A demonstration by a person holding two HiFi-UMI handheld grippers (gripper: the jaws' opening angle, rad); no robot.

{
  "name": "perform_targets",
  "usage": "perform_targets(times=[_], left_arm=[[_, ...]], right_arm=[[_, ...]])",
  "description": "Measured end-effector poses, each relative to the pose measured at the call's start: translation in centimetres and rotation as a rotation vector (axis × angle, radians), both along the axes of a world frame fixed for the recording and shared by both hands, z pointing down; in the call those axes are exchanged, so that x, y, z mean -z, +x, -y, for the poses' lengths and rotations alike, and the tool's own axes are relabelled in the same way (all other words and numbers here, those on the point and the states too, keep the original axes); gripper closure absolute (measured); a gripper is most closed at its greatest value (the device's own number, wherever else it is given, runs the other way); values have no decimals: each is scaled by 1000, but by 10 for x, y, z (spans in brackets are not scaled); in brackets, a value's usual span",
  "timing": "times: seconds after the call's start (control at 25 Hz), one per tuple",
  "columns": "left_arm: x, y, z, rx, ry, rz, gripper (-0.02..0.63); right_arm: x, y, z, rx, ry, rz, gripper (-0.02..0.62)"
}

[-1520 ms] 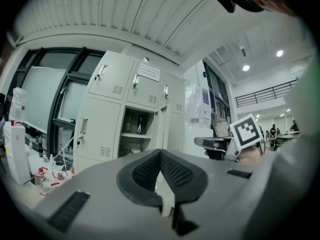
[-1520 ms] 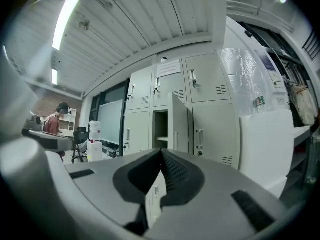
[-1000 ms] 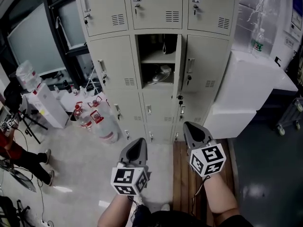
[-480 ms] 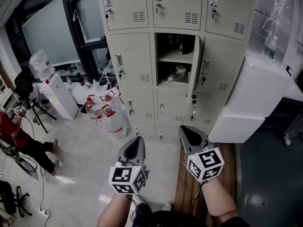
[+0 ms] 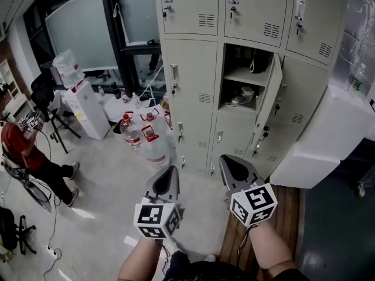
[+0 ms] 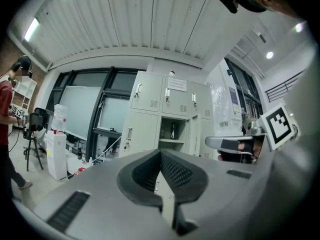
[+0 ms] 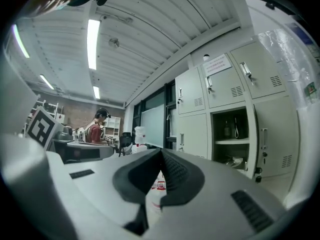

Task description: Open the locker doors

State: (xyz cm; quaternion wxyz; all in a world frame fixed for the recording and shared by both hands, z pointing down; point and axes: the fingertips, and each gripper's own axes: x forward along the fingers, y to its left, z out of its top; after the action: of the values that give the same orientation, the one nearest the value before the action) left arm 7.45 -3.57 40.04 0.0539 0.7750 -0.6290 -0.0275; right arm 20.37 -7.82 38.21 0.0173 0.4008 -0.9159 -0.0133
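Note:
A bank of beige lockers [image 5: 234, 51] stands ahead. One middle compartment [image 5: 249, 78] is open, its door [image 5: 270, 98] swung out to the right, with a shelf and clutter inside. The other doors are closed, each with a handle and lock. My left gripper [image 5: 168, 175] and right gripper [image 5: 227, 163] are held side by side low in the head view, well short of the lockers, both shut and empty. The left gripper view shows its jaws [image 6: 161, 153] meeting, with the lockers [image 6: 150, 119] beyond. In the right gripper view, the open compartment [image 7: 231, 136] lies past the closed jaws [image 7: 161, 151].
Large water bottles [image 5: 146, 142] stand on the floor left of the lockers, next to a white water dispenser [image 5: 82, 107]. A person in red [image 5: 23, 151] sits at far left. White foam boxes [image 5: 328, 139] lean at the right, and a wooden board [image 5: 290, 215] lies underfoot.
The lockers have slid rightward in the head view, and more of the room's left side shows. Both grippers have moved along together and stay shut.

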Motion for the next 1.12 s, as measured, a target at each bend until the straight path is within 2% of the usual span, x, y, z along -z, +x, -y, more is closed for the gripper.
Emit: perform_targets(times=[0.4, 0.64, 1.12], left_arm=[[4, -75, 42, 9, -7, 10, 605], [3, -119, 77, -1, -10, 20, 604], [-9, -189, 127, -80, -32, 43, 604]], right_arm=[[-2, -85, 45, 38, -28, 14, 595], [-10, -134, 83, 28, -39, 24, 594], [-17, -221, 145, -20, -39, 35, 594]])
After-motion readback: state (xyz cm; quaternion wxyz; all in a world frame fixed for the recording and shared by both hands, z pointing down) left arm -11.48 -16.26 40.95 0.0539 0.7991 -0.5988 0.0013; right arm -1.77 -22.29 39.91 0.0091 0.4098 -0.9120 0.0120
